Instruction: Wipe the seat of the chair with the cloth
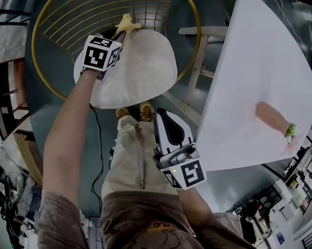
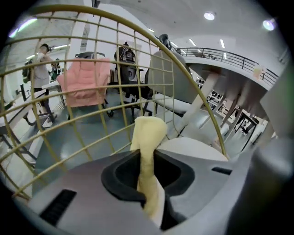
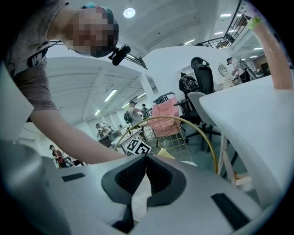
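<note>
The left gripper (image 1: pixel 119 37) reached over the chair, its jaws clamped on a yellow cloth (image 1: pixel 127 25) that stuck out past the tips. The cloth was at the back edge of the white seat (image 1: pixel 142 70), close to the gold wire back (image 1: pixel 62 21). Whether it touched the seat could not be told. Nearer the person, the right gripper (image 1: pixel 164 119) hung over a trouser leg with its jaws pressed together on nothing, just beside the white table (image 1: pixel 249 73).
</note>
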Motion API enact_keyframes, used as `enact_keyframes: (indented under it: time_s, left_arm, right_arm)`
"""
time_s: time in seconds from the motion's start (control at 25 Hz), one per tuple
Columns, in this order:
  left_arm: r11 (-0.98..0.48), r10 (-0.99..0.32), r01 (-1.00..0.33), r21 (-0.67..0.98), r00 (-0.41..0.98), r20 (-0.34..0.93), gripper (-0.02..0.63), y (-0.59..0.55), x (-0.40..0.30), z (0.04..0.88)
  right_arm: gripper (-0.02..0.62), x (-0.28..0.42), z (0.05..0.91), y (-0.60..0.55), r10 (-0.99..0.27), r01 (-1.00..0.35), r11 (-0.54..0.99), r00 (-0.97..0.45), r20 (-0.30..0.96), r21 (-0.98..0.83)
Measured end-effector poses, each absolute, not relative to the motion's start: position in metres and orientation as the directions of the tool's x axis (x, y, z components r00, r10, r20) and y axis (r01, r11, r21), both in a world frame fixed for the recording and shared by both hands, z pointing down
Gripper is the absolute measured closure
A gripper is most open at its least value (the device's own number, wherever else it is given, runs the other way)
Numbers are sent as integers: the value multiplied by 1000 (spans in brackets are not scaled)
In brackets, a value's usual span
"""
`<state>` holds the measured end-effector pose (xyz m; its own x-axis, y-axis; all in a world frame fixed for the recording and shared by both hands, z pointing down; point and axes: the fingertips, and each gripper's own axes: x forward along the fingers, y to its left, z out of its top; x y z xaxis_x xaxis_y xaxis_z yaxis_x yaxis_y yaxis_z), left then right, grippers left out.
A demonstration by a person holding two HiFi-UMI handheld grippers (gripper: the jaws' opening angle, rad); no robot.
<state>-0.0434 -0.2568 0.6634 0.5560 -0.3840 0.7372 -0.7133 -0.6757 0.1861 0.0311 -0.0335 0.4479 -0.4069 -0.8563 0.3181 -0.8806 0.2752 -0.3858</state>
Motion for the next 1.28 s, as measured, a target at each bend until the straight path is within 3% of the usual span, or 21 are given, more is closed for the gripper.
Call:
enact_keyframes:
  time_s: [0.28, 0.84, 1.28]
  left_arm:
    - [-690, -261, -670, 272, 582, 770, 538, -228, -10, 695]
    - [-683, -167, -610, 402, 666, 727, 538, -186, 44, 704]
    - [-757, -60, -473, 450, 736, 674, 538, -143, 76, 697]
  right_arm:
    - [569, 31, 450, -35, -855, -879, 274, -409, 319, -391]
    - [569, 31, 452, -33, -852, -875, 275, -414, 320, -398]
    - [569, 32, 451, -33, -855, -876, 272, -410, 318, -398]
